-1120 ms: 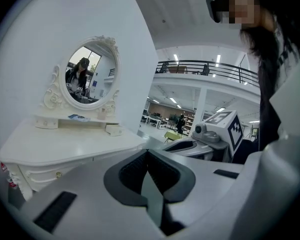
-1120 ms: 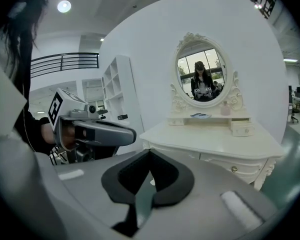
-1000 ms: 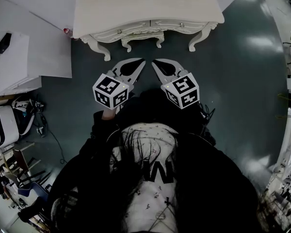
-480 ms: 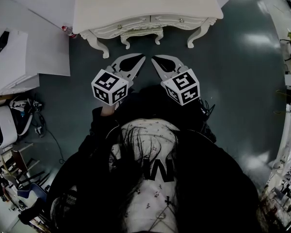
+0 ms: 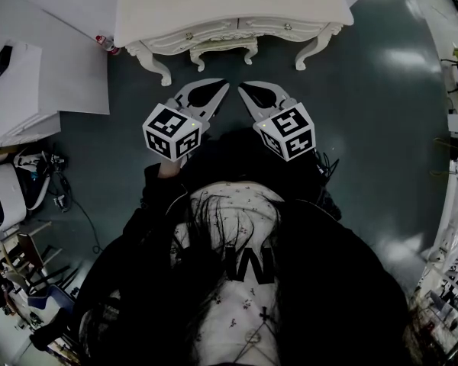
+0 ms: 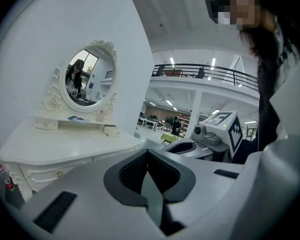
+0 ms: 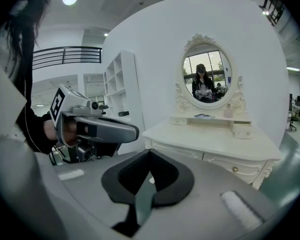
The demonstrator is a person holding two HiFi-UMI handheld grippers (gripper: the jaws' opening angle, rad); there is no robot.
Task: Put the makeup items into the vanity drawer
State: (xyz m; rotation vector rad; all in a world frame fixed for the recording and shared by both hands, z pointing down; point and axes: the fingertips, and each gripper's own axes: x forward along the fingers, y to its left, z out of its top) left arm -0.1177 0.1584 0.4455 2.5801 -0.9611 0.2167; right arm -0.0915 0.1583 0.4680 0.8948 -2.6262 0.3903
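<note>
Staged vanity set inside a big open lab/industrial hall, not a real home.
White carved vanity (image 5: 229,6) with oval mirror (image 7: 206,79) backs onto a freestanding white partition (image 6: 50,29); polished dark floor (image 5: 382,128) reflects overhead lights. Behind the set: mezzanine railing (image 6: 205,71), ceiling strip lights (image 6: 212,63), rows of desks (image 6: 150,121) in the distance. White shelf unit (image 7: 121,89) beside the partition; loose cables (image 5: 61,181) and gear on the floor off to the side.
</note>
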